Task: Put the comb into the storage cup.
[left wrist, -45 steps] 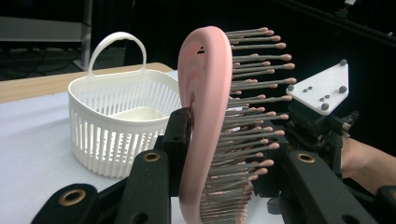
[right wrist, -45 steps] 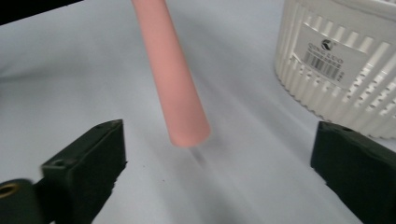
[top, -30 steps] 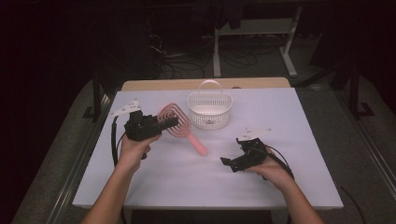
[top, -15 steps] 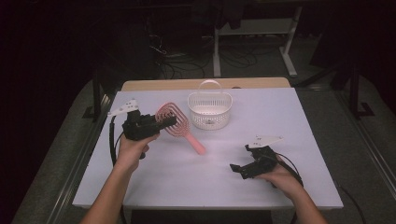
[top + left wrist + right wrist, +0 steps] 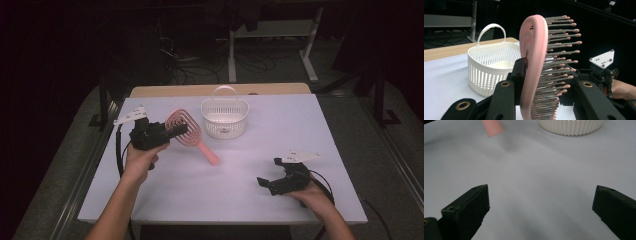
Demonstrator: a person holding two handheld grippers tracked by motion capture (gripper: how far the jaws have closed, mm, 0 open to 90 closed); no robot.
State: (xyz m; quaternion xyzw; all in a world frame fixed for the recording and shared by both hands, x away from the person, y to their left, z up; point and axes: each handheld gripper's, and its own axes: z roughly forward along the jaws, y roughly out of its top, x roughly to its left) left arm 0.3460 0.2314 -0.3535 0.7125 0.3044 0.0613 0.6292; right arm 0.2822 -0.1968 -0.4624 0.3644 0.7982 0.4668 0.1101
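The pink hairbrush (image 5: 186, 131) is grasped at its head by the left tongs (image 5: 175, 133), the jaws clenched across the oval frame and its bristles, as the left gripper view makes plain (image 5: 541, 75). The brush is held above the left half of the surface (image 5: 260, 195), just to the near-left of the white slatted basket (image 5: 224, 120), which stands toward the far edge near the middle. The handle slopes down toward the surface's middle, and its end appears to be at or just above the surface; contact cannot be confirmed. The right tongs (image 5: 272, 176) are released, nothing lying between the wide-set jaws (image 5: 539, 202), and are kept low over the near-right part of the surface, pointed toward the handle end and the basket.

The work in hand is judged to be the placing of the brush into the basket. Several risks can be seen. The grip is taken partly on the flexible bristles, so the brush could be twisted or slip out when it is lifted or swung. The long handle trails below the head, and it could be caught on the basket's rim or its arched carrying handle, by which the light basket might be tipped or pushed toward the far edge. If the brush is let go too high, it could bounce out.
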